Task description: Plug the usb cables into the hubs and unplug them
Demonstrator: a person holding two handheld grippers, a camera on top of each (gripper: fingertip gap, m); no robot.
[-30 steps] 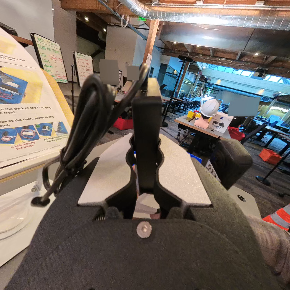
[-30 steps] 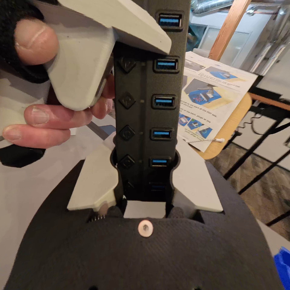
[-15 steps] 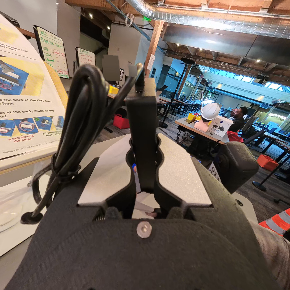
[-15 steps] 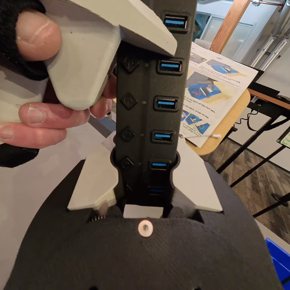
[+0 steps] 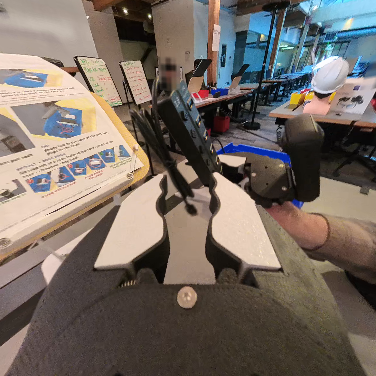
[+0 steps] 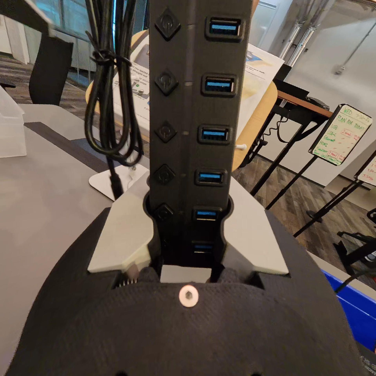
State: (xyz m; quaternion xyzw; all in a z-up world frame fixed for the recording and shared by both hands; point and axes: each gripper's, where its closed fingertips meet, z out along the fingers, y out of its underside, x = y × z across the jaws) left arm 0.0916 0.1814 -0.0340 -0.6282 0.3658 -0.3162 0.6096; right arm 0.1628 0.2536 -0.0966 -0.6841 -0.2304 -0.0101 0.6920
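Standing beside the grey table (image 6: 40,203), a tilted board of printed instruction sheets (image 5: 50,132) fills the left. The black USB hub (image 6: 195,114) rises clamped at its lower end in the right gripper (image 6: 188,230), ports empty. The left gripper (image 5: 187,195) gapes, holding nothing. The hub's bundled black cable (image 6: 109,97) dangles alongside it.

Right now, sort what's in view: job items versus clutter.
Job: USB hub, held by right gripper; its bundled cable; left gripper, open.

Clutter: instruction sheet, whiteboards, blue bin, white helmet.
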